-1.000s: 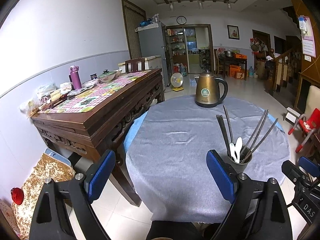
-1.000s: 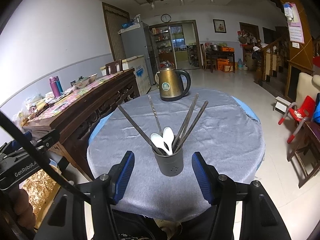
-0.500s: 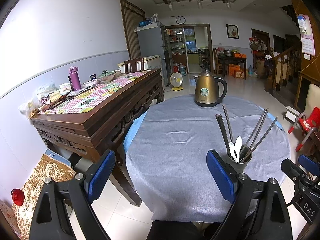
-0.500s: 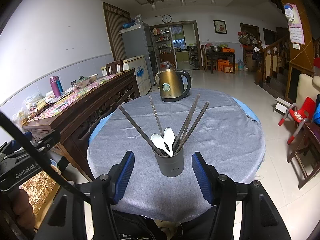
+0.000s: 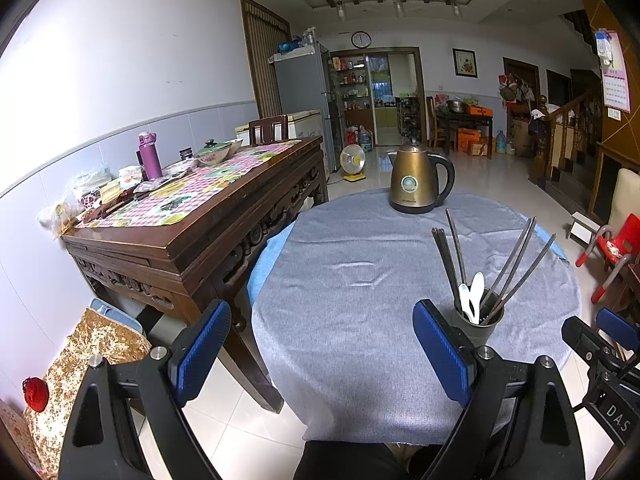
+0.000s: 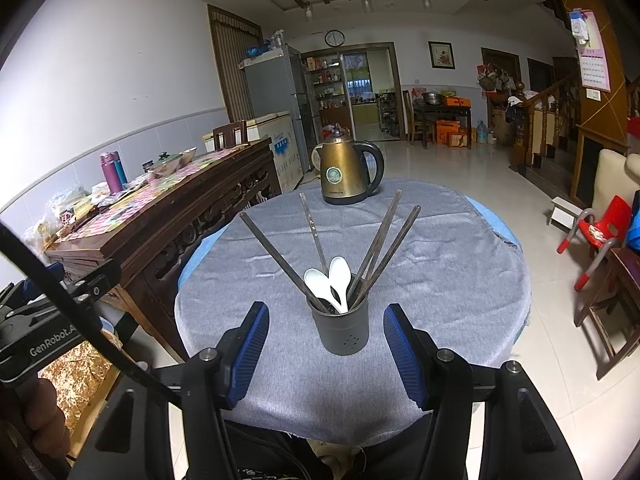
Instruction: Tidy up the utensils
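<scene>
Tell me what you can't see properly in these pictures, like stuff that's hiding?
- Lower ends of the chopsticks and white spoons: hidden inside the grey holder, both views.
- Holder's near left side, left wrist view: covered by the left gripper finger.
- Right gripper, left wrist view: cut off by the right edge.
- Items on the wooden side table: too small to identify.
- Kettle label: too small to read.

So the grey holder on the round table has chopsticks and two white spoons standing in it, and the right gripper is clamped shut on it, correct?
Not quite. The right gripper is open, its blue fingers standing apart on either side of the grey holder without touching it, as the right wrist view shows. The chopsticks and two white spoons do stand in it.
</scene>
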Action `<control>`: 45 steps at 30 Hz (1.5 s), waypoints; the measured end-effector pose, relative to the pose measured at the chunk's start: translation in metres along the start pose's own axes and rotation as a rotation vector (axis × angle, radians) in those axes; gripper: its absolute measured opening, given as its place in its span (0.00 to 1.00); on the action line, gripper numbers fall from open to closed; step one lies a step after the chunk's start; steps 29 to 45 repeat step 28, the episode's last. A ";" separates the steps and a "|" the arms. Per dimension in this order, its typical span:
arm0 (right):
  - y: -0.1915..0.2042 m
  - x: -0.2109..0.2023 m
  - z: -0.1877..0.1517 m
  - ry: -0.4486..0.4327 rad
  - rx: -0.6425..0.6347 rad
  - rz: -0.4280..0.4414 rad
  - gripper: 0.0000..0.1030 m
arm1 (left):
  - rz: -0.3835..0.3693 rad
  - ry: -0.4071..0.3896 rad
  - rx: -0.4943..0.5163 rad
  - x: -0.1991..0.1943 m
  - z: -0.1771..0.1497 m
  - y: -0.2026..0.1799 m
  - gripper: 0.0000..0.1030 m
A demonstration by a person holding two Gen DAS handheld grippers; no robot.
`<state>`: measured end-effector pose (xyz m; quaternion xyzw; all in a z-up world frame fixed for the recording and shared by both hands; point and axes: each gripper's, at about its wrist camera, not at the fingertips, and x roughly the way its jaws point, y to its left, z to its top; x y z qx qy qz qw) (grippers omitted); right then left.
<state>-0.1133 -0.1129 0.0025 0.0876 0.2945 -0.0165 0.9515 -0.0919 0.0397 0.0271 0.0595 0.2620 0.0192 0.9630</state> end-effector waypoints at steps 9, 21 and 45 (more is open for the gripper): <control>0.000 0.001 0.000 -0.004 -0.003 -0.003 0.62 | -0.003 0.002 -0.003 0.001 -0.001 0.000 0.90; 0.002 0.008 -0.001 -0.002 -0.013 -0.003 0.62 | -0.003 0.020 -0.005 0.011 -0.001 -0.002 0.90; -0.003 0.024 0.002 0.021 -0.011 -0.009 0.62 | -0.029 0.073 -0.009 0.042 0.000 -0.009 0.90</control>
